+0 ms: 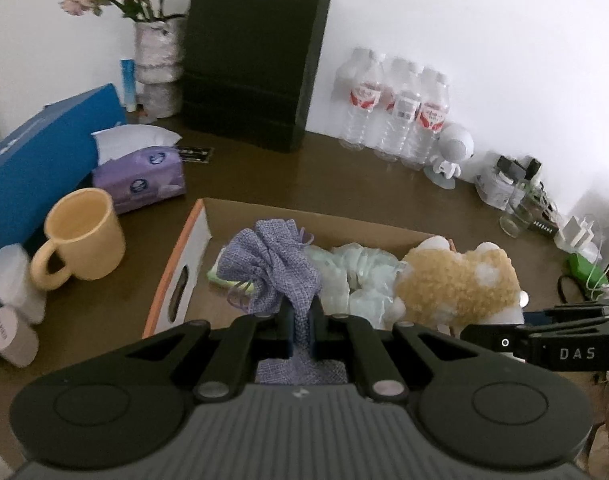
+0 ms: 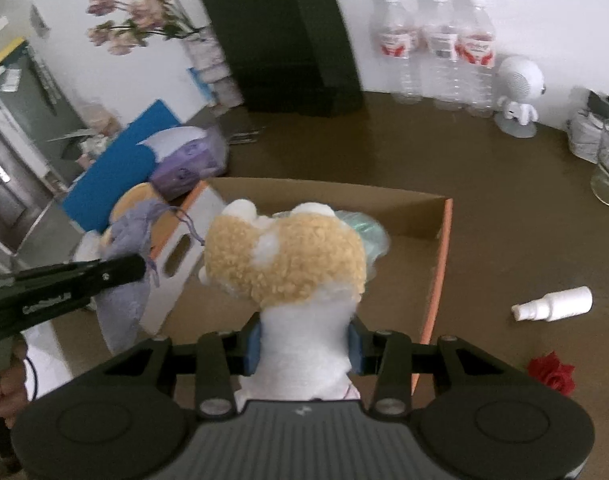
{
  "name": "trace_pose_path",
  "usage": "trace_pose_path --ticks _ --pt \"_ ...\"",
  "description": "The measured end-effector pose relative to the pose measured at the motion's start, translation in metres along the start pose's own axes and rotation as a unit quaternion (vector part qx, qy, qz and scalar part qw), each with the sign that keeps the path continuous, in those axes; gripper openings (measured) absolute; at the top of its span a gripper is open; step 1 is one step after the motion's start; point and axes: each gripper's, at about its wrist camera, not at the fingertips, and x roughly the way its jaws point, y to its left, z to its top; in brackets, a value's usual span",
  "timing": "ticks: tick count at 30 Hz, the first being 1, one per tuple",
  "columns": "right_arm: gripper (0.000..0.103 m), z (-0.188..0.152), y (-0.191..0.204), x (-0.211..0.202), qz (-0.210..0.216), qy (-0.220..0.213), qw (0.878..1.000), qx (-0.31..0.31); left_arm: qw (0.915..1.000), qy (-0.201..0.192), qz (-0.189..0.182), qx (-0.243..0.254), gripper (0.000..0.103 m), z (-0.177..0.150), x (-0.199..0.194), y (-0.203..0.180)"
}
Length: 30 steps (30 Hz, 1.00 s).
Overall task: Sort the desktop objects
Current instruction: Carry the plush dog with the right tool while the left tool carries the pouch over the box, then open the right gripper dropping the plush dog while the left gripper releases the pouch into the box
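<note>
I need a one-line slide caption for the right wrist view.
Right gripper clamps a tan-and-white plush toy above the open cardboard box on the brown table.

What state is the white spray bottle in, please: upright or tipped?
Tipped: the white spray bottle lies on its side on the table.

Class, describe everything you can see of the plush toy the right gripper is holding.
The plush toy looks soft: curly tan fleece over the head or back, with white patches, white rounded ear-like bumps and a smooth white lower part. The right gripper is shut on that white part, its blue pads pressing both sides. The toy is held over the open cardboard box, beside pale plastic packets.
</note>
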Motion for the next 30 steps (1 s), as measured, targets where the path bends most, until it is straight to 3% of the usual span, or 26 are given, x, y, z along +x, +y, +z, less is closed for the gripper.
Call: trace_pose_path --ticks 5,14,22,30 --pt "0.04 0.016 -0.018 0.033 -0.006 0.019 0.998 0.059 0.9992 0.025 0.006 0.03 0.006 0.014 0.044 -0.006" --pt "0.04 0.028 -0.032 0.081 -0.072 0.031 0.995 0.068 0.9958 0.074 0.022 0.05 0.007 0.019 0.11 -0.008" --pt "0.042 0.025 -0.04 0.105 -0.083 0.051 0.992 0.074 0.9923 0.112 0.028 0.045 0.007 0.011 0.14 -0.005" --pt "0.047 0.024 -0.039 0.109 -0.087 0.048 0.993 0.058 0.991 0.124 0.031 0.039 0.011 0.006 0.149 -0.006"
